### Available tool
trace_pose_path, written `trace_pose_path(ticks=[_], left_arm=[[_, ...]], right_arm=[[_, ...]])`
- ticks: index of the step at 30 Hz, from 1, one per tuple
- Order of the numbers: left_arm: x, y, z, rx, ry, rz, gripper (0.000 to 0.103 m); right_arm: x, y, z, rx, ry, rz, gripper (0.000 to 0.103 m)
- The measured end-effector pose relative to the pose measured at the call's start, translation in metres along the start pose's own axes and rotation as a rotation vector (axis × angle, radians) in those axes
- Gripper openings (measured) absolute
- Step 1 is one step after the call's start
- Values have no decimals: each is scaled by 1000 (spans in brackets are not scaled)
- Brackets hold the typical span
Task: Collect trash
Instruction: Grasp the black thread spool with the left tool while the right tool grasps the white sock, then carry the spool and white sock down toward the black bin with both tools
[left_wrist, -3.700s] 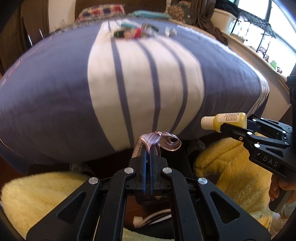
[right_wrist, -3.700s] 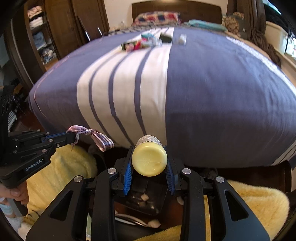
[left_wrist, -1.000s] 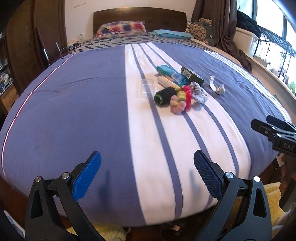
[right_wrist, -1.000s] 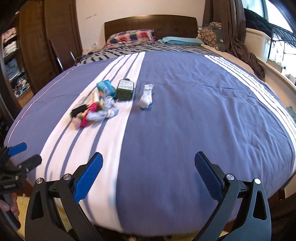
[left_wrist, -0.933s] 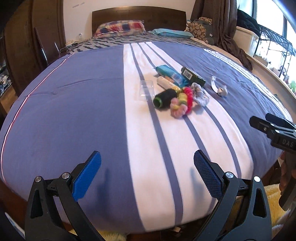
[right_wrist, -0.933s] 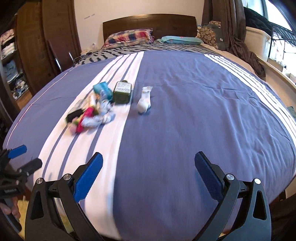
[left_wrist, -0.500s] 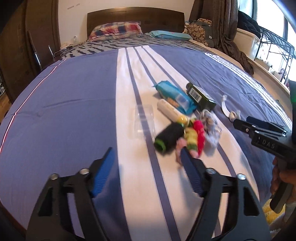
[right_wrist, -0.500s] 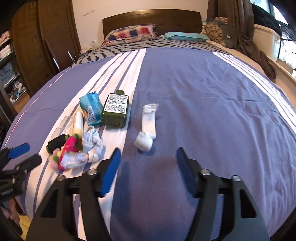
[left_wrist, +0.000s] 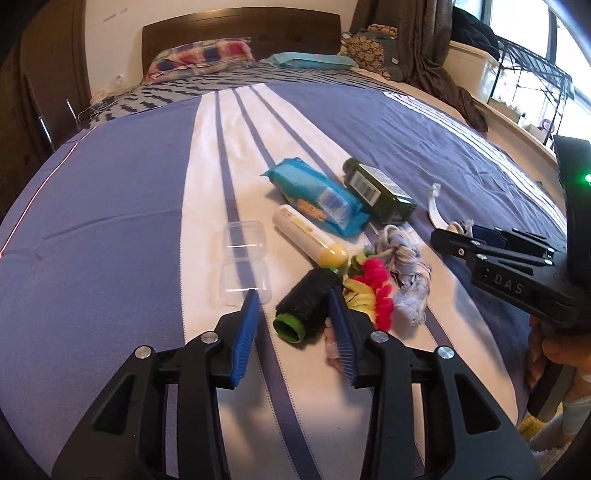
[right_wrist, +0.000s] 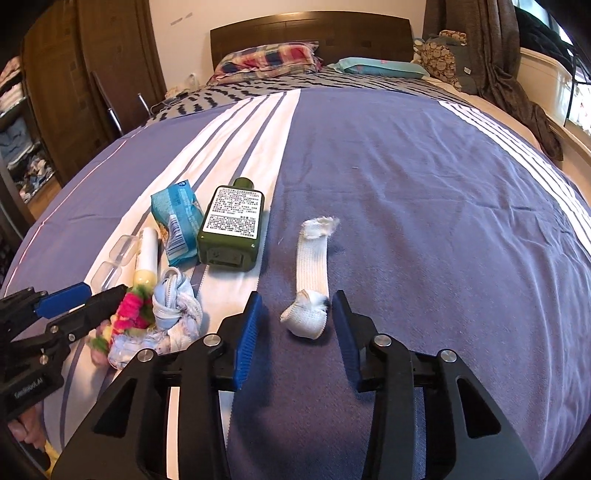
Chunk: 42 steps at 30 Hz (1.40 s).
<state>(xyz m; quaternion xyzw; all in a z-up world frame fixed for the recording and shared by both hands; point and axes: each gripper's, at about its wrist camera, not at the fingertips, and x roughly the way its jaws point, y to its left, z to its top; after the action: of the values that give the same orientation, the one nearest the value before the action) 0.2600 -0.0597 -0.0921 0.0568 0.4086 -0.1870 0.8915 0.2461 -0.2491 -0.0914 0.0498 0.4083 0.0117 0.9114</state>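
My left gripper is open, its jaws on either side of a black spool with a green core lying on the bed. My right gripper is open around the rolled end of a white bandage strip. Beside the spool lie a clear plastic case, a white and yellow tube, a blue wrapper, a dark green bottle, a pink and yellow scrunchie and a knotted pale cloth.
The items lie on a blue and white striped bedspread. Pillows and a wooden headboard are at the far end. A wardrobe stands on the left, a window ledge on the right.
Both grippers dropped their earlier items, rose from the floor to the bed, moved forward to the pile, and narrowed their jaws around the spool and the bandage.
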Motion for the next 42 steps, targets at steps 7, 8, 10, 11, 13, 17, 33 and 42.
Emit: trace_pose_path(ticks=[7,8,10,11,13,17,33,42], left_arm=[[5,1,-1,-24,23,-32,36],[5,0,-1,-21,23,-27,36],[4,-2,-3,-5,21,-16,36],[5,-2,-3,-4,23,-16,36],[6,-2,-4,-11,31,-22,36],[6,0,-3,-28,33,2,47],[13,-4,-5,-24,49,-32,36],[6,-10,-2,2,35,-33,30]], right_arm=[[2,3,1,-15,9,14,27],[2,3,1,-20,7,15,26],[0,4,0,-22,0,25,25],[-2,5,-1,-21,-4,28,25],[-7,5,-4,-24,-12,32,25],[-15,6,-9,-30,-17,38,25],[-38,0,-17,-33,-34,53,25],[-46,-6,-20,-30,-47,47,25]])
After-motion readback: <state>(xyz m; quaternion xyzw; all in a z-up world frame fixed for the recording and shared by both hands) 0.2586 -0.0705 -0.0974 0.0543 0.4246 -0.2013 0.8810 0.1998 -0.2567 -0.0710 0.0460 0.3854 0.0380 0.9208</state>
